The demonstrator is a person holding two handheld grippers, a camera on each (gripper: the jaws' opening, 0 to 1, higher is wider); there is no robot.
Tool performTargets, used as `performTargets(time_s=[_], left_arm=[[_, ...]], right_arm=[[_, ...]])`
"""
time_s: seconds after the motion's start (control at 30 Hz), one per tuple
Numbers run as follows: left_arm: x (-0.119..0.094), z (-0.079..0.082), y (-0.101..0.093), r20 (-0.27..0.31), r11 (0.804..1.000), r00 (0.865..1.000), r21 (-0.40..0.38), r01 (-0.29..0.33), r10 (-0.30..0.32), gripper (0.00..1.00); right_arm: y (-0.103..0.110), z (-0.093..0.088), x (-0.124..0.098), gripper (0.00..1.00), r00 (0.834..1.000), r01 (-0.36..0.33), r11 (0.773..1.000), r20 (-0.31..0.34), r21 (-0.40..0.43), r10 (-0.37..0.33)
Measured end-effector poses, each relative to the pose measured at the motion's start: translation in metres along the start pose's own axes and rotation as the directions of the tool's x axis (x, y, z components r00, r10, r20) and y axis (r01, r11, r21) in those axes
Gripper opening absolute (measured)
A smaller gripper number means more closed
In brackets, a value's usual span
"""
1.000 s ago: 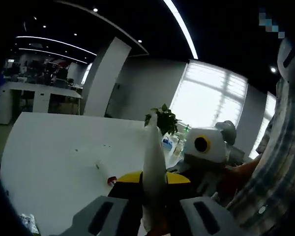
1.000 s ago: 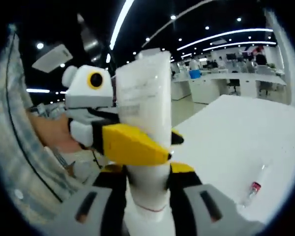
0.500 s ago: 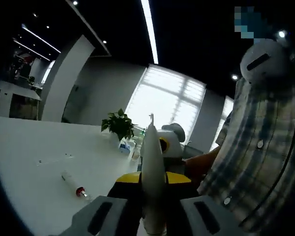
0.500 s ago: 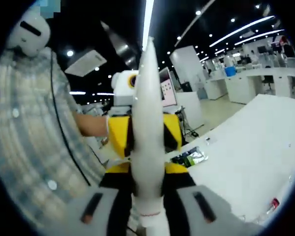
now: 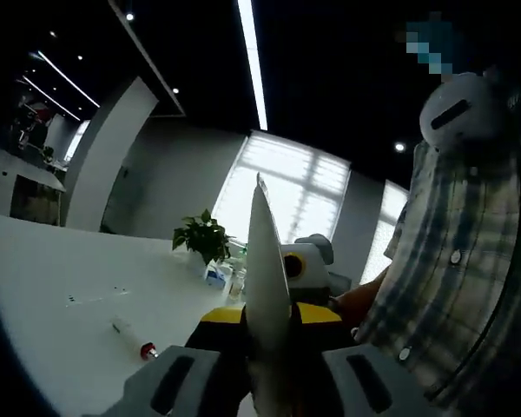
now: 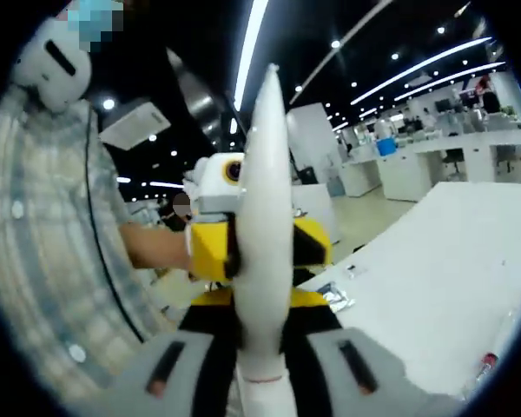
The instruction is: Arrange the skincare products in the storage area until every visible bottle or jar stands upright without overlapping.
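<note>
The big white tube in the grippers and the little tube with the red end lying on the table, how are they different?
The white tube is held up in the air, clamped by both the left gripper and the right gripper; the small tube lies flat on the white table, untouched. The white tube looks much larger here, though it is far closer to the cameras. The white tube is all white; the small tube has a red end. Both are slim tubes.

Plaid button-up shirt [image 5: 451, 295] — pale grey-green checks, small round buttons, white headset [image 5: 458, 111], yellow-and-black gripper [image 6: 262, 248] jaws
</note>
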State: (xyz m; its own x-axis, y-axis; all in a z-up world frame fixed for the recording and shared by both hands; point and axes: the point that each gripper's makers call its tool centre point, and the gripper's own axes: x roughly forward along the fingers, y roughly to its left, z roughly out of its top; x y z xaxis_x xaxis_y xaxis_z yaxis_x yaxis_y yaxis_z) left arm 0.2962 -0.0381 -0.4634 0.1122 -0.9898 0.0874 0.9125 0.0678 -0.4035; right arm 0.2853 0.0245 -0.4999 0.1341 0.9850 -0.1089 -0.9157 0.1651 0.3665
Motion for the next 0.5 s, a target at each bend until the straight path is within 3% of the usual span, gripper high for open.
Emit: performTargets(time_s=[0.1,0.37,0.43,0.5], left_arm=[[-0.005,-0.003,-0.001,-0.021,1.0,1.0,0.0,0.019,-0.019,0.16],[-0.014,-0.014,0.001,-0.061,0.999,0.998,0.04,0.006,-0.003,0.14],[-0.016,-0.021,0.006,-0.081,0.998,0.996,0.058,-0.019,0.024,0.14],[-0.02,-0.027,0.011,-0.089,0.997,0.995,0.074,-0.037,0.044,0.14]], right_arm=[[0.001,-0.003,0.007,0.21,1.0,0.009,1.0,-0.001,0.007,-0.009],[-0.003,-0.014,0.022,0.26,0.994,0.035,0.998,-0.108,0.05,-0.029],[-0.002,-0.017,0.023,0.32,0.989,0.033,0.999,-0.143,0.025,-0.029],[-0.006,-0.031,0.019,0.32,0.971,0.046,0.999,-0.236,0.01,-0.042]])
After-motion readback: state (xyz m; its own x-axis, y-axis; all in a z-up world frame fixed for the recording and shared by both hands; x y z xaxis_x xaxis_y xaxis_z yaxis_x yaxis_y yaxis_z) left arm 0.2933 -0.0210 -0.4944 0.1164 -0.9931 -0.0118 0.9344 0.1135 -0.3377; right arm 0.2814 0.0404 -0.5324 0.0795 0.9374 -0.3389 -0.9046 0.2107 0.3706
